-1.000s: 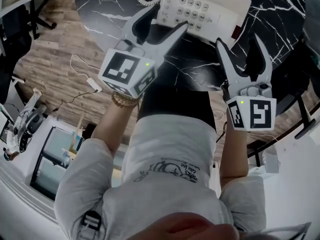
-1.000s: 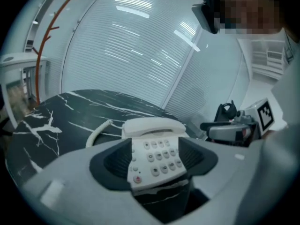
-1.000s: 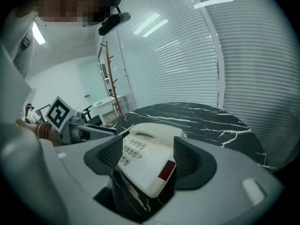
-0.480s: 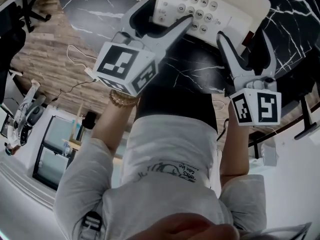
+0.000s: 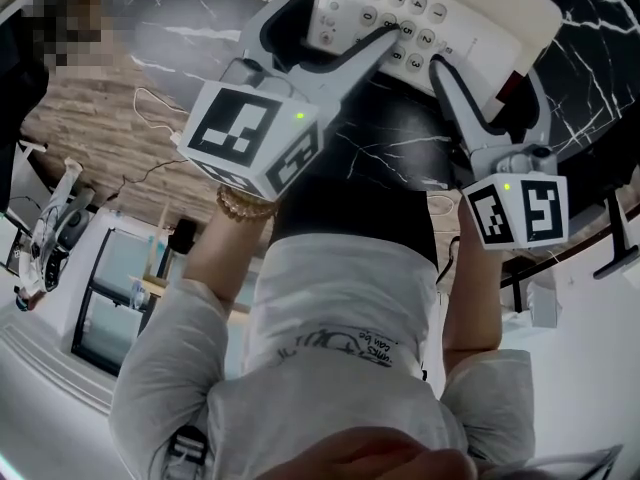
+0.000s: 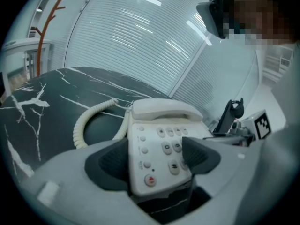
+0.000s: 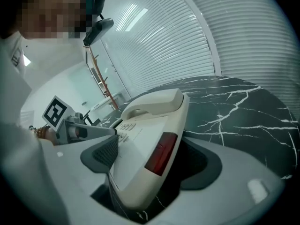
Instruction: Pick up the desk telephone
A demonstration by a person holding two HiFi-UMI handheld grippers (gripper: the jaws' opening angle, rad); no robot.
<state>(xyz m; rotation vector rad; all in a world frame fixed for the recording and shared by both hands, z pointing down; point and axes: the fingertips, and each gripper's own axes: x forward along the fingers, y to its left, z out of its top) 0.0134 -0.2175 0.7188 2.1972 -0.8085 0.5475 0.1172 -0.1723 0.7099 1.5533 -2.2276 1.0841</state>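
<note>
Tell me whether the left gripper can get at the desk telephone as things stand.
Probably yes: the left gripper has its jaws apart around a near corner of the desk telephone, and nothing blocks them.

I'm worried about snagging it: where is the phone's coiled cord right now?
In the left gripper view, the coiled cord lies on the black marble table just left of the telephone.

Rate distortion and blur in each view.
Head view: fisheye bends the edges, and the telephone is cropped at the top. Left gripper view: dark round vignette, keypad fairly sharp, foreground soft. Right gripper view: same vignette, the telephone's near corner blurred.
</note>
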